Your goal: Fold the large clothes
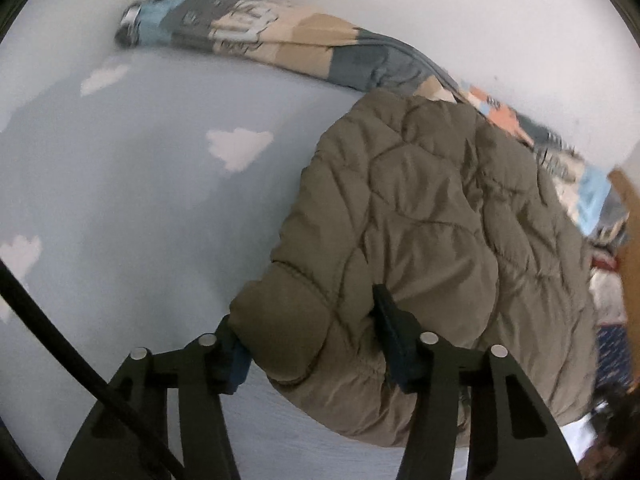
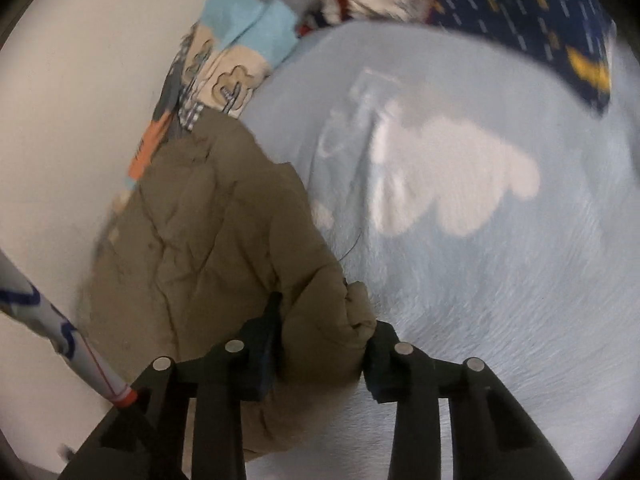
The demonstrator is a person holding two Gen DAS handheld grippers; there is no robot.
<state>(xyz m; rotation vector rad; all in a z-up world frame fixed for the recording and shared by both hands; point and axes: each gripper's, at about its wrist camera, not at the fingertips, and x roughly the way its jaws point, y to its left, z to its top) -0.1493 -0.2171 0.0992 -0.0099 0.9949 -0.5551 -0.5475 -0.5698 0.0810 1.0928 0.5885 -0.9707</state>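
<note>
In the left wrist view, a puffy edge of the olive quilted jacket (image 1: 432, 240) was clamped between the fingers of the left hand-held gripper (image 1: 316, 344), above the cloud-print bed sheet (image 1: 140, 200). In the right wrist view, another bunched jacket (image 2: 216, 240) edge was pinched by the right hand-held gripper (image 2: 324, 344); a patterned quilt (image 2: 240, 48) was seen beyond.

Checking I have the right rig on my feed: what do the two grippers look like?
Both are matte black, each with two flat linkage arms per side joined by round silver pins. The left gripper has dark blue finger pads and a black cable beside it. The right gripper looks the same.
</note>
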